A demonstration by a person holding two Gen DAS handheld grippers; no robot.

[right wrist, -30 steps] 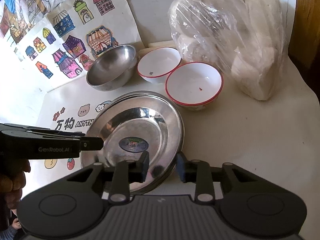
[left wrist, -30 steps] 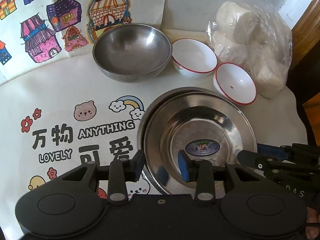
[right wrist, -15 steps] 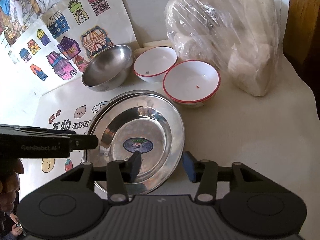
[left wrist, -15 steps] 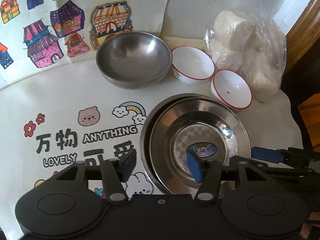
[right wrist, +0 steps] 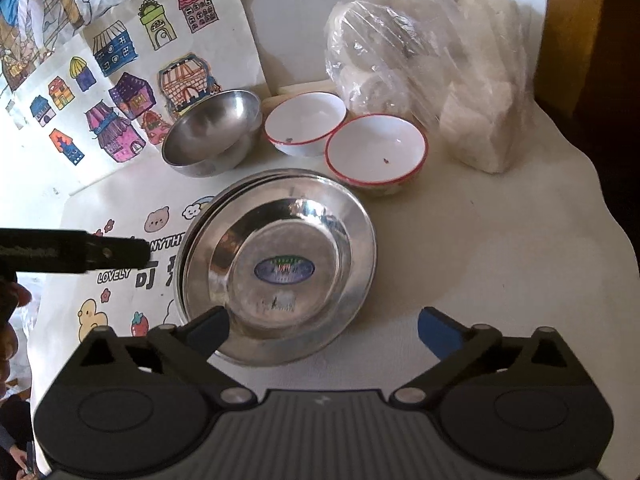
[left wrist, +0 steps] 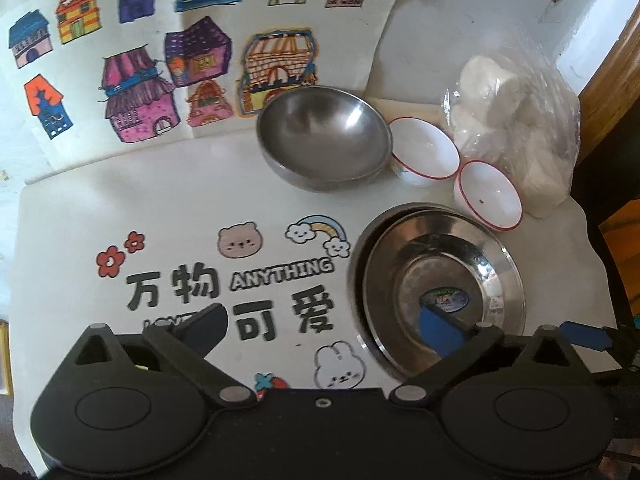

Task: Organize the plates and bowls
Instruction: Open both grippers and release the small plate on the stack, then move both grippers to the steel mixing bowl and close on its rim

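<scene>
We are holding both sets of tongs spread wide and empty above the surface [left wrist: 80, 208], their jaws opening with nothing pressed between the pads: the left tongs [left wrist: 326, 328] are straddling the printed cloth and the near left edge of the steel plates [left wrist: 440, 280], and the right tongs [right wrist: 324, 330] are straddling the plates' near right rim, with one pad over the metal and the other over bare cloth. The plates are sitting nested, one slightly off-centre on the other, so a crescent of the lower one is showing at 9 o'clock. Beyond them, at 12 o'clock in the right view, the nearer white bowl [right wrist: 376, 152] is resting just beside the plate rim, the farther white bowl [right wrist: 306, 122] is sitting at 11 o'clock touching or nearly touching it, and the steel bowl [right wrist: 212, 132] is standing at 10 o'clock against the drawing of houses [left wrist: 160, 60]. The bowls are not yet stacked, we are judging. What we are watching for: a pad catching the plate rim and skidding the stack, a glazed bowl slipping from a shallow pinch, and the plastic bag [right wrist: 432, 60] at 1 o'clock crowding any reach to the bowls
</scene>
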